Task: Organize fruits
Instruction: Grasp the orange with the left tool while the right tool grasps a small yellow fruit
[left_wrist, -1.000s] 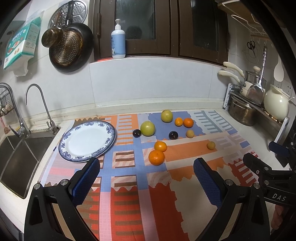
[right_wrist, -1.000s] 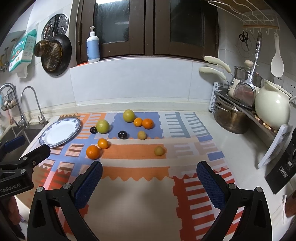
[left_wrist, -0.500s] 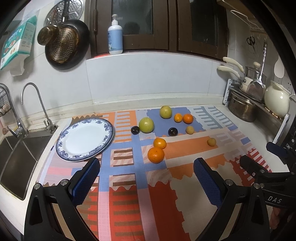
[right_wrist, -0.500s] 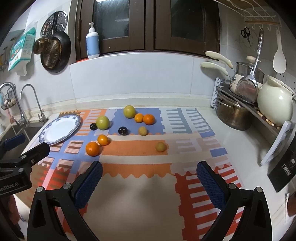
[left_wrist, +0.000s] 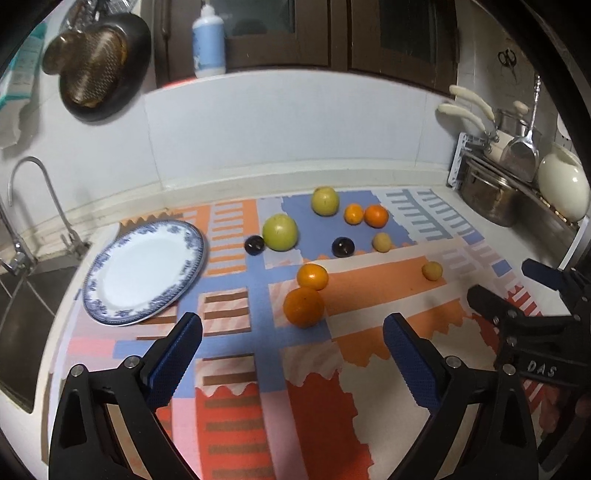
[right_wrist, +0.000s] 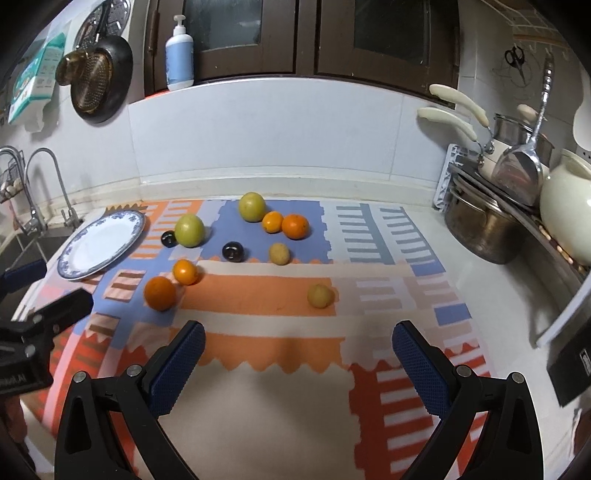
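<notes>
Ten fruits sit loose on the patterned mat (left_wrist: 369, 291) w/ nothing on the blue-rimmed plate (left_wrist: 144, 267) at its left. Left wrist view: left tool (left_wrist: 291, 354) hangs over the mat's near part, jaws wide apart, nothing btwn them. Nearest fruit is the big orange (left_wrist: 304, 307), touching a smaller orange (left_wrist: 312, 276) just behind it. Further back: green apple (left_wrist: 280, 232) w/ a dark plum (left_wrist: 255, 244) just left of it, 2nd plum (left_wrist: 343, 247) to the right. Right tool shows at the right edge, jaws apart, empty.

Right wrist view: right tool (right_wrist: 297, 356) over the mat's front, jaws wide apart, holding nothing. Small yellow fruit (right_wrist: 320, 295) lies alone ahead of it, well apart from the rest. Yellow-green apple (right_wrist: 252, 206) at the back, two oranges (right_wrist: 286, 224) just beside it. Sink (right_wrist: 26, 243) far left of the table.
</notes>
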